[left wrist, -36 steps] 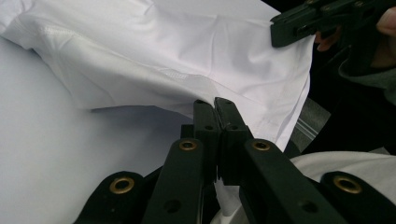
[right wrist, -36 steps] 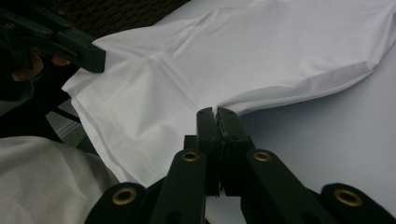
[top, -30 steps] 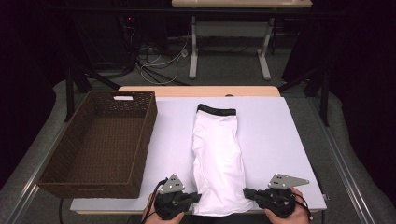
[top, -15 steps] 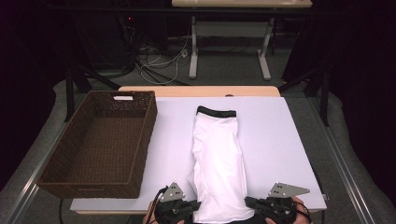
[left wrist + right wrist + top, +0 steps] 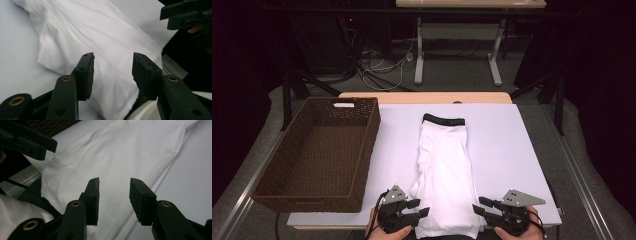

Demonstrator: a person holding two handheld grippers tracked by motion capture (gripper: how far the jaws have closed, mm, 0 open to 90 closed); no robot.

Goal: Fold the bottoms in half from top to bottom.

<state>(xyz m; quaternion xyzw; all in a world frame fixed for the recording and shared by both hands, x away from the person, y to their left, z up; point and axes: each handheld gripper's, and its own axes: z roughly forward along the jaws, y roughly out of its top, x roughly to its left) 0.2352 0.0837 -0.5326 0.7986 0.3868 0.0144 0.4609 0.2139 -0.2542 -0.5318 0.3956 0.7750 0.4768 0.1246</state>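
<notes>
White shorts [image 5: 444, 175] lie folded lengthwise mid-table, black waistband at the far end. Left gripper [image 5: 418, 209] and right gripper [image 5: 481, 206] flank the near hem. Both jaws just opened, part spread, gripping nothing; cloth beneath them. Waistband lettering too faint to read. Basket [image 5: 367, 145] at left.

Probably lab: black curtains [image 5: 592, 60], floor cables [image 5: 382, 70]
</notes>
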